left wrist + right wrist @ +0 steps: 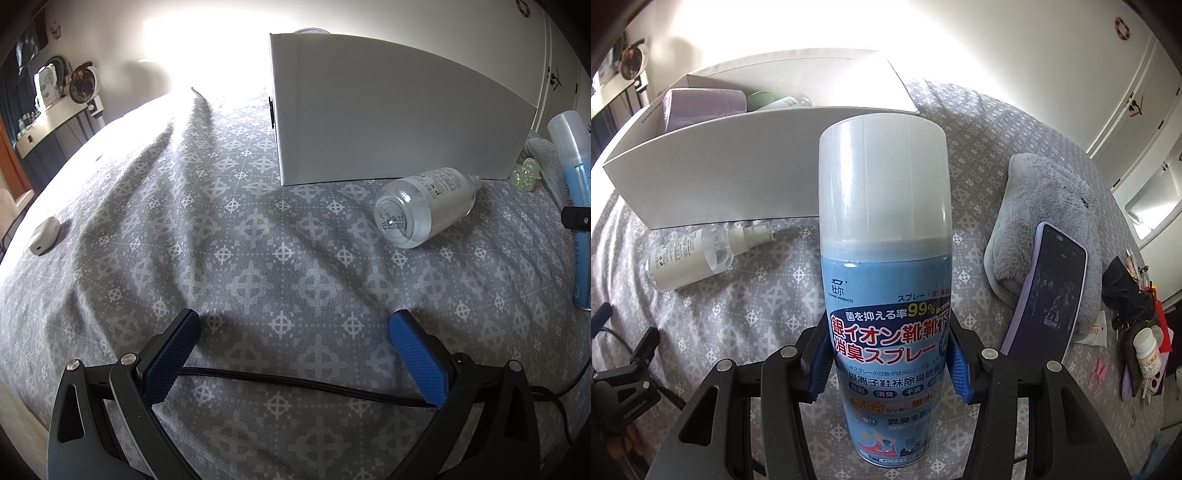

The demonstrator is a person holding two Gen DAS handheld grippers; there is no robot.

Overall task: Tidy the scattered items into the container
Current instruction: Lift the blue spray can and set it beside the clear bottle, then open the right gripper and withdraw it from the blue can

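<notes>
My right gripper (888, 363) is closed on the blue spray can with a frosted white cap (884, 236); its blue pads press the can's two sides low on the body, I think so that the cap end leads toward the container. That open white cardboard box (713, 184) stands at about ten o'clock from the can, already holding a lilac roll and a green-capped bottle. A small clear pump bottle (705, 254) lies on its side at nine o'clock, just beside the box wall, waiting. At three o'clock a phone in a lilac case (1049, 295) leans on a grey fluffy cloth (1041, 210). My left gripper (295, 332) hangs wide over the grey patterned bedsheet (240, 240), holding nothing.
</notes>
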